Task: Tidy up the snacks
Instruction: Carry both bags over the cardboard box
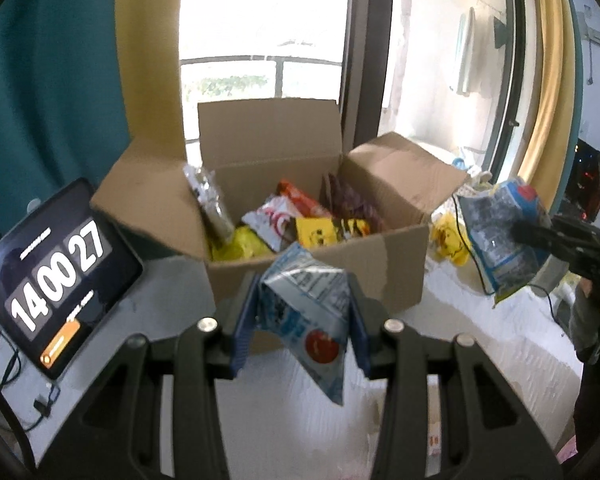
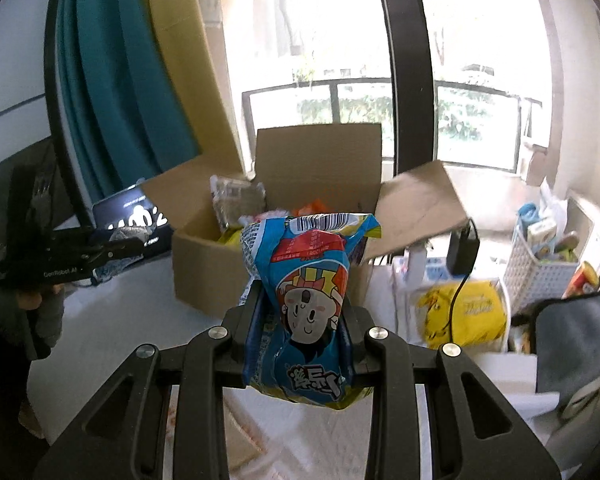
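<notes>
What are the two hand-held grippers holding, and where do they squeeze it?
Each holds a blue snack packet. The left hand-held gripper pinches its blue snack packet across the middle; the right hand-held gripper squeezes the cartoon-face packet around its middle.

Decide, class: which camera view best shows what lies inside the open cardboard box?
The left wrist view: it looks down into the cardboard box, showing several packets. The right wrist view sees the box lower, its inside mostly blocked by the held blue packet.

tablet (image 1: 56,276) showing a clock; white basket (image 2: 540,276); grey cloth (image 2: 576,340).

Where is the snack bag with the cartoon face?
The cartoon-face snack bag is pinched in the right gripper, held in front of the open cardboard box.
</notes>
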{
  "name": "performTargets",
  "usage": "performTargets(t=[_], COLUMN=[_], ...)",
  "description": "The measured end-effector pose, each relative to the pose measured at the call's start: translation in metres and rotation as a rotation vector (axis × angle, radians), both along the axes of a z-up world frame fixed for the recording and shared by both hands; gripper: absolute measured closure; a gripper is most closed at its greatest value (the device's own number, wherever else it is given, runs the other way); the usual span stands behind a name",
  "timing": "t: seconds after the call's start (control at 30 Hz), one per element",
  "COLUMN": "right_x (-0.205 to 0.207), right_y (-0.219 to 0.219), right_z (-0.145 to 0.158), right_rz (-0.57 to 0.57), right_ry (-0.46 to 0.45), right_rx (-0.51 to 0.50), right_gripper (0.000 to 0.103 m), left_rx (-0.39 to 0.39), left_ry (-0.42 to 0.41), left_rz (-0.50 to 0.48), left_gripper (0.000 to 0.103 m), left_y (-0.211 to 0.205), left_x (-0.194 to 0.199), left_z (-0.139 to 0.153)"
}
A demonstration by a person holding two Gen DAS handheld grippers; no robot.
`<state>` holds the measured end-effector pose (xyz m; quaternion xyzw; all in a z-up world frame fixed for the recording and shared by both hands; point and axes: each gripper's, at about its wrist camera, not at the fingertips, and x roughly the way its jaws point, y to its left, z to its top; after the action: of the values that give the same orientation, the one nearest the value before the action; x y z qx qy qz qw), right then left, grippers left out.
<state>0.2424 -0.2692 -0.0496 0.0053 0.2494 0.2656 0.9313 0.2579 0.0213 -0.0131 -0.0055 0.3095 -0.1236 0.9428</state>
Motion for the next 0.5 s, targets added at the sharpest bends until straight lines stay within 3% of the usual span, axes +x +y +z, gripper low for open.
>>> performTargets(t=[0.27,0.5], right_x=[0.021,0.058], right_y=[0.016,0.028], right_z=[0.024,0.040], right_rz=[-0.048,-0.085], right_ry=[-0.076,-0.092], right_rx=[-0.031,0.013], right_gripper=[0.069,0.070], left_rx=[-0.008,-0.005], left_ry=[-0.047,-0.103], left_rz=[-0.021,-0.024], left_gripper=[0.061,0.060], left_y=[0.001,-0.002], left_x=[0.035,0.065], left_z=[0.022,0.043])
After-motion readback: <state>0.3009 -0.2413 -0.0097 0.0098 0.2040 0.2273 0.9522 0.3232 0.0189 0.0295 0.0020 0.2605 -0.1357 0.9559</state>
